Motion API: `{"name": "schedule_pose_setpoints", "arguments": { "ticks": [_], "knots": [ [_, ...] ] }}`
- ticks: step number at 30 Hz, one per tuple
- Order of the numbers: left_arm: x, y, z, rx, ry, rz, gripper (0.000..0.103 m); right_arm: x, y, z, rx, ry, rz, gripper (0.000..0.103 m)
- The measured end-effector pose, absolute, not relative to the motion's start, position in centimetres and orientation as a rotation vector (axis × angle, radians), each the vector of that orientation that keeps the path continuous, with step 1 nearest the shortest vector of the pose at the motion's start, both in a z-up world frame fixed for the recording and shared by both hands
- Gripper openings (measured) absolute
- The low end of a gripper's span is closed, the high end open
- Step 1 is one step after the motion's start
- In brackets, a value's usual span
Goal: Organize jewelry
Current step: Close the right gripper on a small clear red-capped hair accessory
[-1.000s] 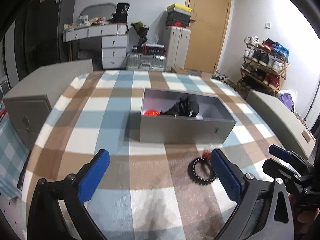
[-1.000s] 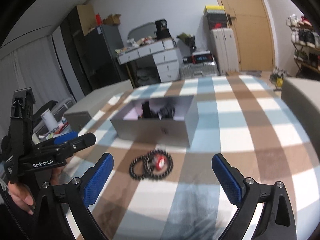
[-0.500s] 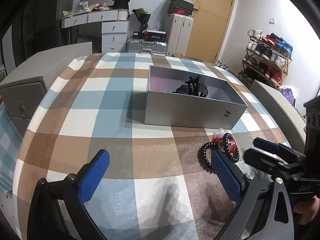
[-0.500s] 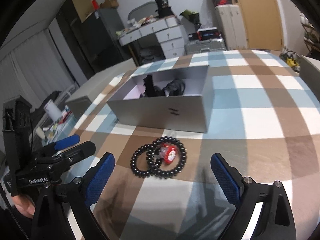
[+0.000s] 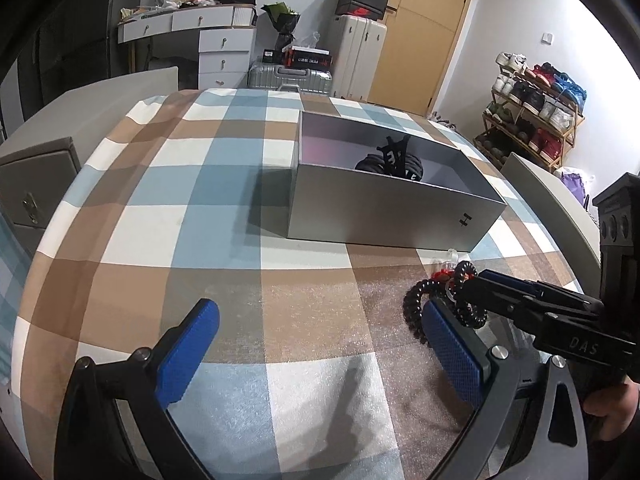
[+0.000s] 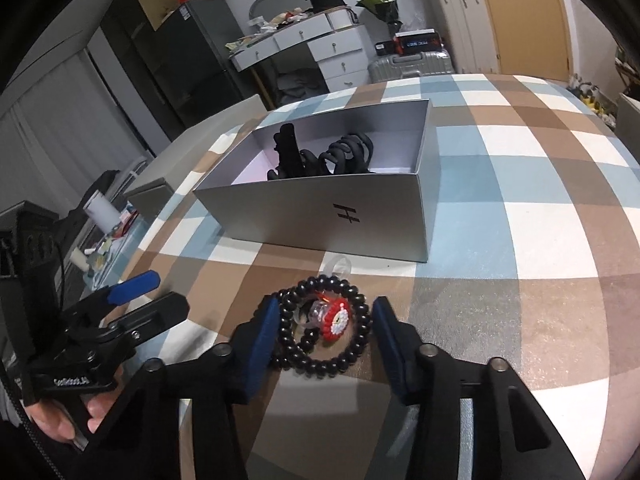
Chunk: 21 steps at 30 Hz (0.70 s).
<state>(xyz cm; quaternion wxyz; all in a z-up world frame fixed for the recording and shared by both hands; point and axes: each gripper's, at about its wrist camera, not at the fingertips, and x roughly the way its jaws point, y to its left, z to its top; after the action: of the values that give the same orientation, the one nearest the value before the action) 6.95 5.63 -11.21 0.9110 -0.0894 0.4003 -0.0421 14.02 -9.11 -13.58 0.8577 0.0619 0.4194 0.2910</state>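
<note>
On the left of the checked tablecloth (image 5: 224, 184) the left gripper (image 5: 316, 340) hovers over bare cloth with its blue pads spread wide and nothing between them. In the right wrist view a hand (image 6: 60, 420) grips its handle at the lower left edge.

Further right, at the middle of the table, stands an open grey box (image 6: 320, 208) marked with an "H" on its near wall; inside lie black hair accessories (image 6: 320, 156) — a claw clip and coiled ties, as far as can be told. Just in front of the box, on the cloth, rests a small clear ring (image 6: 338, 267).

Nearer still lies the black bead bracelet (image 6: 320, 328), looped double, with a red and white charm (image 6: 334, 318) inside its loop. The right gripper (image 6: 322, 344) straddles it — its jaws are closing, the bracelet sits between them, the left pad is touching the beads, and the right pad stands just beside them with a sliver of gap. From the left wrist view the same bracelet (image 5: 416, 308) shows beside the right gripper's (image 5: 476, 288) black finger.
</note>
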Motion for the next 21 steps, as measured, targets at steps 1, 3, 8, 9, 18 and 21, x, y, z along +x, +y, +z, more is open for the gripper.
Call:
{"name": "schedule_pose_setpoints", "arguments": {
  "ticks": [1,3,8,9,18,21],
  "knots": [
    [7.0,5.6,-11.3,-0.187,0.830,-0.087,0.099,14.0,-9.2,-13.5,0.132,0.881,0.609,0.033],
    [7.0,5.6,-11.3,-0.190,0.836,-0.088,0.099,14.0,-9.2,-13.5,0.123,0.879,0.603,0.028],
    [7.0,5.5,-11.2,-0.182,0.837,-0.090,0.099,13.3,-8.9,-12.9,0.072,0.844,0.585,0.025],
    [7.0,5.5,-11.3,-0.183,0.840,-0.090,0.099,13.1,-8.7,-12.8,0.053,0.837,0.584,0.025],
    [7.1,5.4,-11.4,-0.182,0.850,-0.087,0.099,12.3,-6.8,-12.8,-0.091,0.819,0.574,0.020],
    [7.2,5.6,-11.5,-0.187,0.856,-0.086,0.099,12.8,-7.0,-13.1,-0.069,0.841,0.574,0.016]
  ]
}}
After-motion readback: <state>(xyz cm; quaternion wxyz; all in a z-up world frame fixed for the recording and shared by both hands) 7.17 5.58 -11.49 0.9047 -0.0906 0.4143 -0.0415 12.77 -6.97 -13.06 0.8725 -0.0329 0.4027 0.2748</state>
